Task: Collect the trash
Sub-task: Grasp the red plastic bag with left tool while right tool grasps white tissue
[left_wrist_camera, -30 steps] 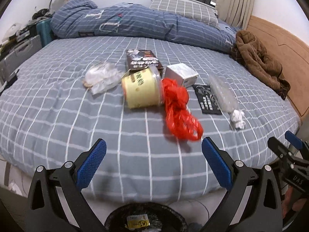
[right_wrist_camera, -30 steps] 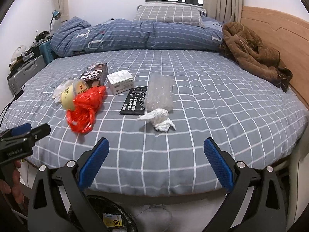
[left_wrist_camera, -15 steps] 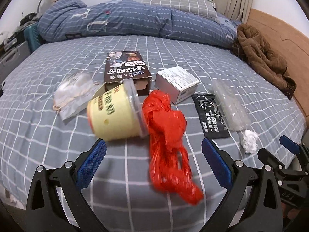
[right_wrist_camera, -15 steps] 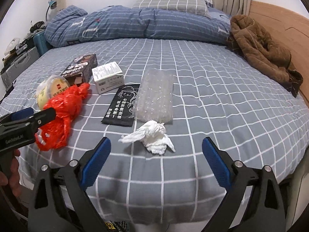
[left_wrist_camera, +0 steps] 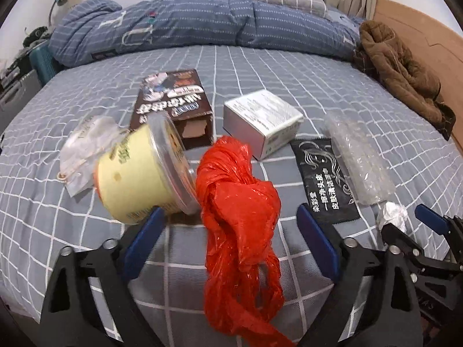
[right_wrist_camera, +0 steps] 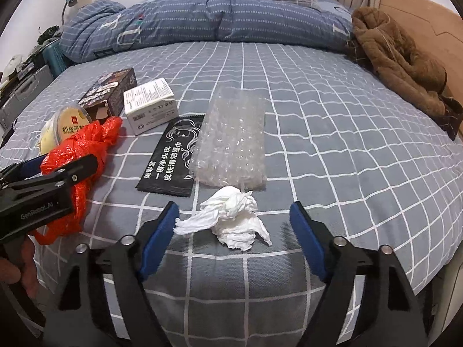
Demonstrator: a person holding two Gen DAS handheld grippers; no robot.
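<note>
Grey checked bedding point(right_wrist_camera: 332, 121) covers the bed I am working over, with a blue quilt point(right_wrist_camera: 202, 20) bunched at 12 o'clock and a brown coat point(right_wrist_camera: 399, 66) at 2 o'clock by the headboard.

My left gripper point(left_wrist_camera: 231, 248) has just been closing, yet its jaws stand apart. The red plastic bag point(left_wrist_camera: 240, 225) lies between them, and neither pad presses on it. The yellow tub point(left_wrist_camera: 139, 179) lies tipped at 10 o'clock from the bag, touching it, with a clear wrapper point(left_wrist_camera: 84, 147) behind it. A brown box point(left_wrist_camera: 173, 101) sits at 12 o'clock and a white box point(left_wrist_camera: 260, 118) at 1 o'clock.

My right gripper point(right_wrist_camera: 234, 231) has also just been closing, jaws apart. The crumpled tissue point(right_wrist_camera: 231, 217) lies between them; its left tip sits just beside the left pad, the right pad clear of it. Bubble wrap point(right_wrist_camera: 234, 138) lies at 12 o'clock from the tissue, a black sachet point(right_wrist_camera: 170, 159) at 11 o'clock.
</note>
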